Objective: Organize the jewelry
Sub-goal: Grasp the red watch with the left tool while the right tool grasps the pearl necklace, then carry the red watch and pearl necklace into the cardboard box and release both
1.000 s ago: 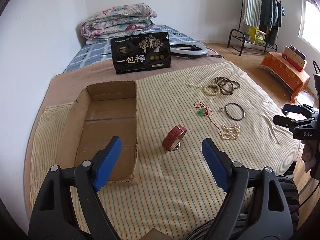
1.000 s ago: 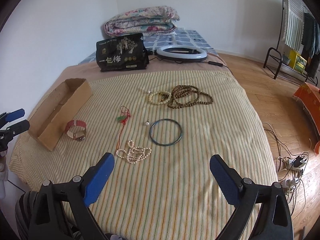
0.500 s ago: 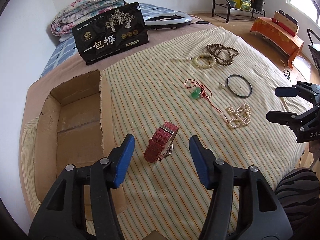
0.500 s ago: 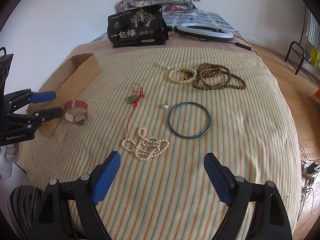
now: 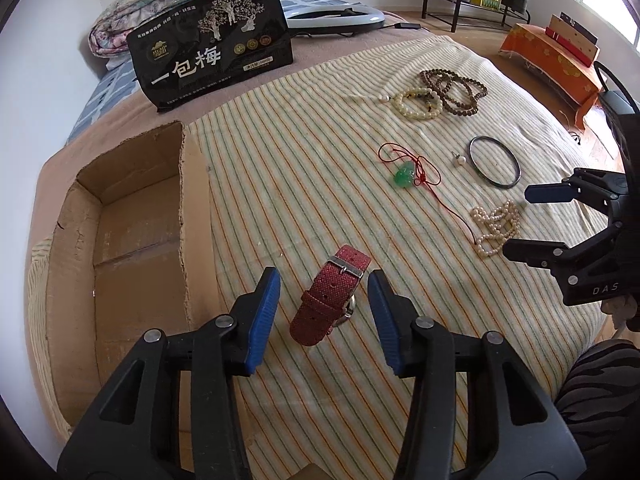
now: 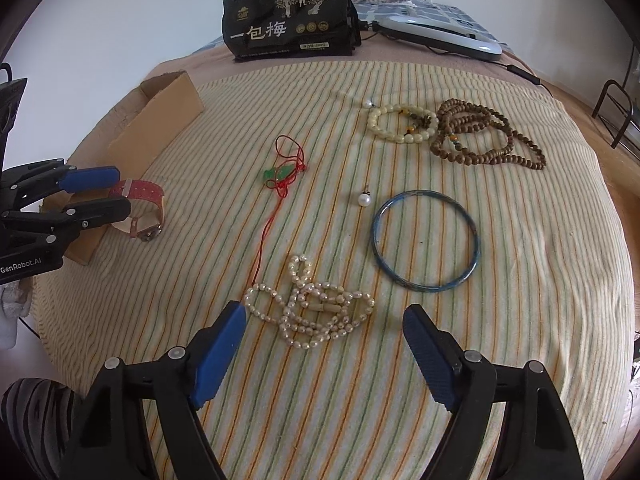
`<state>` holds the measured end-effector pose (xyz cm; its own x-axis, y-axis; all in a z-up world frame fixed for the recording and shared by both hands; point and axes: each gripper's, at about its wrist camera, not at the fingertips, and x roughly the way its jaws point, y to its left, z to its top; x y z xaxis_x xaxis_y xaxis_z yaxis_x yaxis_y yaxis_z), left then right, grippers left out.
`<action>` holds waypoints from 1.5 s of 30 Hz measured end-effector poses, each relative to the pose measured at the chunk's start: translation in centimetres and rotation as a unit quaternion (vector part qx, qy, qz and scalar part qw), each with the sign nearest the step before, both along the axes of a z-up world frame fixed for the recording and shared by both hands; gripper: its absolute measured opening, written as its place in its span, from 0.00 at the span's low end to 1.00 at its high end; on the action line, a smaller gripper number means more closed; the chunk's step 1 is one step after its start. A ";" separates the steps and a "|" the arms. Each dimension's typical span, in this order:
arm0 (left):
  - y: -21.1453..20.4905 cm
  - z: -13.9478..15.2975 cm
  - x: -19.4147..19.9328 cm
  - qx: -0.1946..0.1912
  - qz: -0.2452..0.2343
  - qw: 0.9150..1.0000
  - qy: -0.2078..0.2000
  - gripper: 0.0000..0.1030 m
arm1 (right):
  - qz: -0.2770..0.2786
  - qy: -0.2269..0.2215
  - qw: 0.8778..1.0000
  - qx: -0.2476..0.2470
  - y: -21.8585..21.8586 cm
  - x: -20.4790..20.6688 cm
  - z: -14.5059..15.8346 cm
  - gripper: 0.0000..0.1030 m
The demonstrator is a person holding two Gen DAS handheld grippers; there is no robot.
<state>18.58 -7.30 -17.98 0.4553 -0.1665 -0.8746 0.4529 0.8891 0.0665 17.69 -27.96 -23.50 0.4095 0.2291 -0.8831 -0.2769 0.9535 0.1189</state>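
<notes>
Striped bedspread (image 6: pixel 440 360), wood floor (image 5: pixel 472 36), perhaps bedroom

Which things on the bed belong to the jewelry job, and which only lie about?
Job: red watch, pearl necklace, blue bangle, jade pendant, loose pearl, brown beads, cardboard box.
Lying about: black bag, ring light, folded quilt.

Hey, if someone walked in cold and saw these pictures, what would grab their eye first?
Probably the red watch lying between the open left gripper jaws, beside the cardboard box. Next, the pearl necklace heaped just ahead of the open right gripper, with the blue bangle beyond it.
</notes>
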 end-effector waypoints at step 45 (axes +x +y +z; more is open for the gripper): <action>4.5 6.2 -3.7 -0.135 0.020 0.990 -0.037 0.19 | -0.018 -0.085 0.996 0.002 1.7 -2.7 8.0 0.04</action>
